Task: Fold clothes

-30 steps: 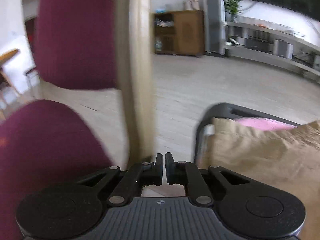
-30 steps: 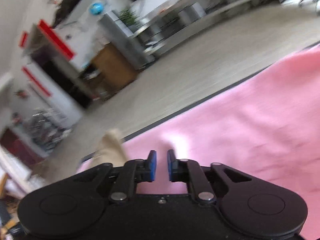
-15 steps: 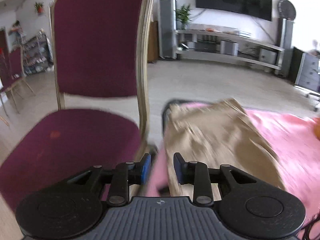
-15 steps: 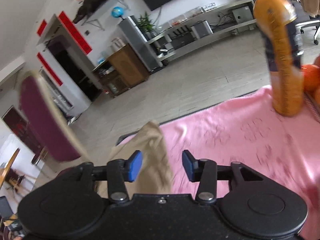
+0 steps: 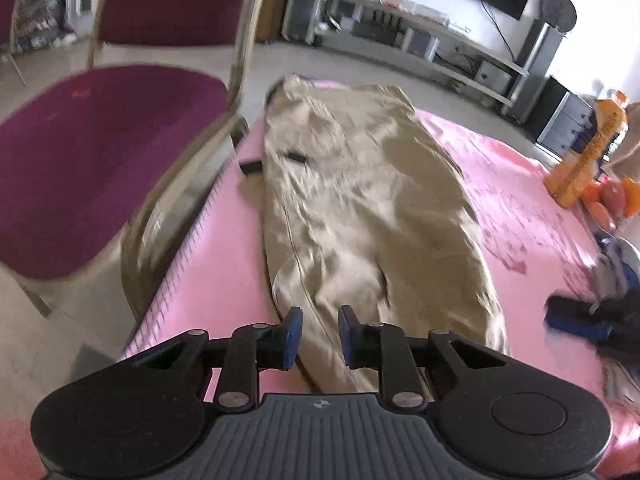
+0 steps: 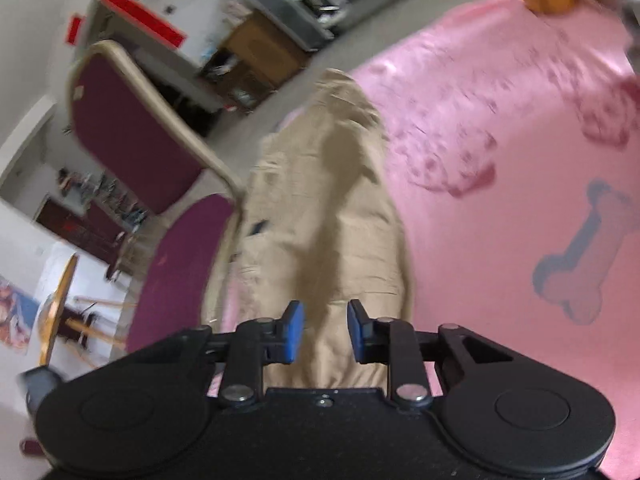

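I held both grippers over the near end of the khaki trousers (image 5: 360, 208), which lay lengthwise on the pink tablecloth (image 5: 520, 208), stretching away from me toward the far edge of the table. The garment sat along the table's left side, close to the edge by the maroon chair (image 5: 92, 152), with part of the far end reaching the table's edge. Two small black tabs showed on the fabric's left side.

My left gripper (image 5: 319, 334) had its jaws parted by a moderate gap, blue pads (image 5: 291, 336) facing each other, and nothing was between them; the nearest trouser fabric lay below and ahead of the fingertips. Whether the tips touched the cloth I could not tell.

My right gripper (image 6: 325, 332) was likewise apart to a similar width and held nothing. In its view the trousers (image 6: 332, 208) ran straight out from between the fingers, and its shadow fell down the middle of the fabric. The pink tablecloth (image 6: 500, 208) to the right carried a printed bone shape (image 6: 580, 256) and paw-like marks.

From the left wrist view I saw my right gripper (image 5: 580, 320) as a blur at the right edge, just beside the trousers. Further right on the table stood an orange drink bottle (image 5: 588, 156) with some orange fruit (image 5: 608, 200) next to it.
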`<action>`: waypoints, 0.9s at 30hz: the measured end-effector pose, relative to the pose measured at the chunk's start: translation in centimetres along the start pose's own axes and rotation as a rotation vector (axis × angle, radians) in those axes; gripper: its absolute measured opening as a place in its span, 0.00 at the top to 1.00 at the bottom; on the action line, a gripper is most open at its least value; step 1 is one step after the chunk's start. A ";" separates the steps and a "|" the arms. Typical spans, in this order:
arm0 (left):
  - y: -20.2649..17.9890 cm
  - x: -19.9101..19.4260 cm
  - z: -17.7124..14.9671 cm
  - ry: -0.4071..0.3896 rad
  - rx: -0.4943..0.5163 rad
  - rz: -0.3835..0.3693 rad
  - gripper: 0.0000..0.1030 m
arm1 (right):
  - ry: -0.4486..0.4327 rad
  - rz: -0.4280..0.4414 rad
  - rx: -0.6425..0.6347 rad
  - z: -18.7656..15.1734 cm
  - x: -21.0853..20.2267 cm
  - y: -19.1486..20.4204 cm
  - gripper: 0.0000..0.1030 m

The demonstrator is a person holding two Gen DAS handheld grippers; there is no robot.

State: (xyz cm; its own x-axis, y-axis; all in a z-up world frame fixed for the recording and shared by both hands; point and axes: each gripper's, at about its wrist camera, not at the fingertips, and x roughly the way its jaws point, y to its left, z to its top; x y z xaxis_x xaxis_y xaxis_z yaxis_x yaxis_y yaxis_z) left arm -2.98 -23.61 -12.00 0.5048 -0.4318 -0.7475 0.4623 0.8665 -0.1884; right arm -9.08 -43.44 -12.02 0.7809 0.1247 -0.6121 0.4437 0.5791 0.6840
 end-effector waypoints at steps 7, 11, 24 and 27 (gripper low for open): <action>0.4 2.1 1.5 0.026 -0.088 -0.108 0.81 | 0.010 0.052 0.088 -0.8 1.9 -2.5 0.75; -2.3 4.6 1.2 0.075 0.047 -0.068 0.80 | -0.013 0.044 0.104 -0.1 3.6 -3.0 0.75; -0.9 3.4 -1.2 0.152 0.134 0.160 0.78 | 0.088 -0.118 -0.025 -0.8 3.3 -2.3 0.59; -1.2 4.0 0.3 0.122 0.098 0.098 0.78 | 0.009 -0.100 -0.017 0.1 1.8 -2.2 0.52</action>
State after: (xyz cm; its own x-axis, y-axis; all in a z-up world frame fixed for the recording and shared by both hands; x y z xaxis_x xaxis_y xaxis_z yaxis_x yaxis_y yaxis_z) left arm -1.27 -26.41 -14.55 0.4615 -0.3076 -0.8321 0.4866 0.8720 -0.0524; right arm -8.62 -44.59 -14.55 0.7291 0.0724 -0.6806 0.5117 0.6028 0.6122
